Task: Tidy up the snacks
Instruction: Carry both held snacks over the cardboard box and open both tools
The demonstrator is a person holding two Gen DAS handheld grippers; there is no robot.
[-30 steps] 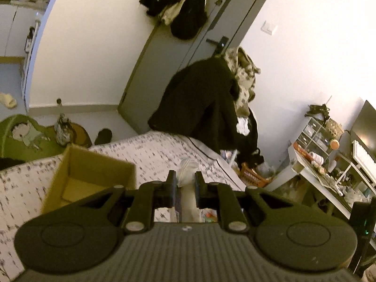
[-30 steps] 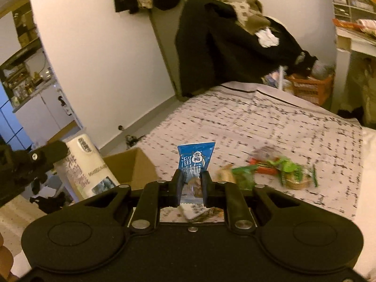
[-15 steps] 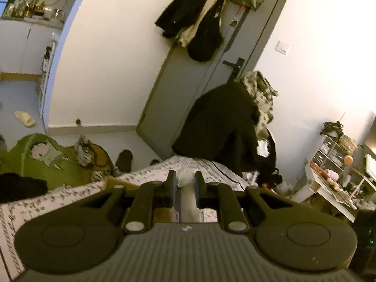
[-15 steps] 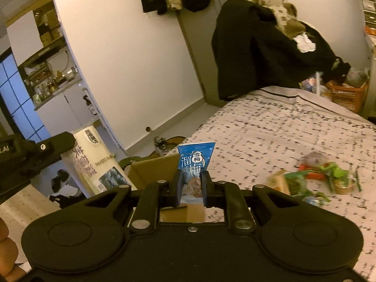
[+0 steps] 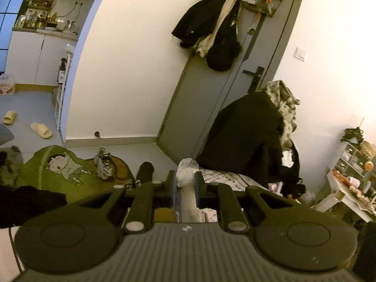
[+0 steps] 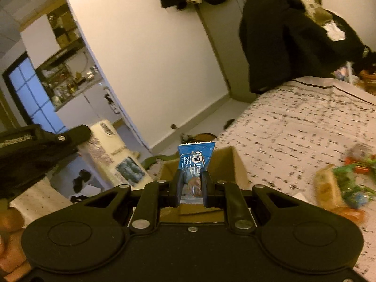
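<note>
Blue packet (image 6: 196, 162) over box rim (image 6: 237, 162) — bedspread (image 6: 305, 127) bare beyond

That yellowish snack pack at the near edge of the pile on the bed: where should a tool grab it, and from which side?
Probably the near short end of the yellowish snack pack, approached from the open bedspread on the box side. It lies flat with green wrappers crowding its far side. Both tools are occupied: the right tool grips the blue packet.
</note>
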